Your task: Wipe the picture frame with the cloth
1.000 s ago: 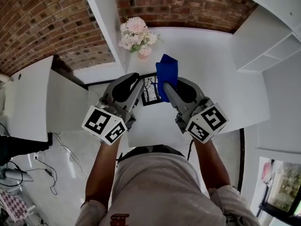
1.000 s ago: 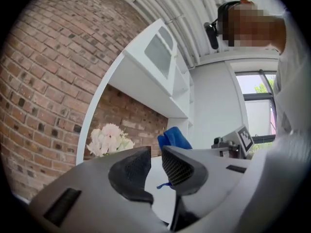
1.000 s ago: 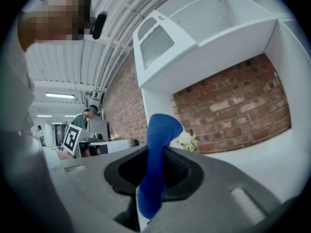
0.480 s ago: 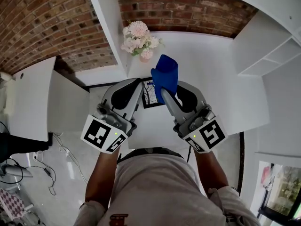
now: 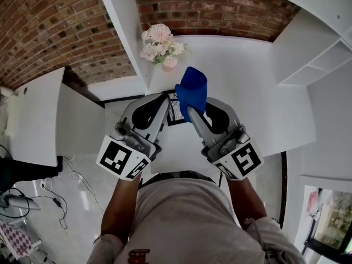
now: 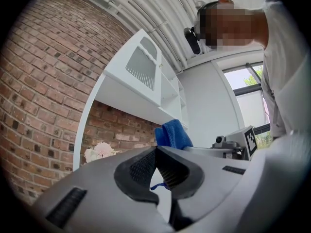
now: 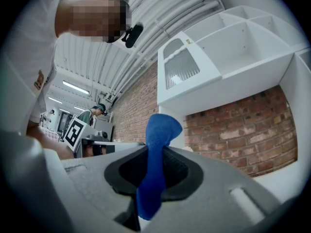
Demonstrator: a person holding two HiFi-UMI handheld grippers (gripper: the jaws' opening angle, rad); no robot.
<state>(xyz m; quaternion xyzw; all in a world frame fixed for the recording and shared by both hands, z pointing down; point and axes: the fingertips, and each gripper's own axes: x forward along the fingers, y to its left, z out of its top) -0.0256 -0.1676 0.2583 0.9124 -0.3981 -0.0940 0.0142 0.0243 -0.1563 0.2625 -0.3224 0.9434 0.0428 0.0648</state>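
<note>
In the head view my right gripper (image 5: 190,110) is shut on a blue cloth (image 5: 192,89) that sticks up past its tips. In the right gripper view the cloth (image 7: 159,130) is pinched between the pads and flops over above them. My left gripper (image 5: 165,99) is beside it, jaws shut with nothing held. In the left gripper view its tips (image 6: 156,149) meet, with the cloth (image 6: 174,134) just beyond. The dark picture frame (image 5: 175,110), with a tree image, lies on the white table (image 5: 242,81) between and below both grippers, partly hidden.
A vase of pale pink flowers (image 5: 161,45) stands at the table's back left against a brick wall. White shelves (image 5: 313,54) rise at the right. A white panel (image 5: 33,120) is at the left. Another person (image 7: 95,113) stands far off.
Both grippers have risen slightly and rolled, and the cloth has shifted a little left over the frame. The left jaws have closed.
</note>
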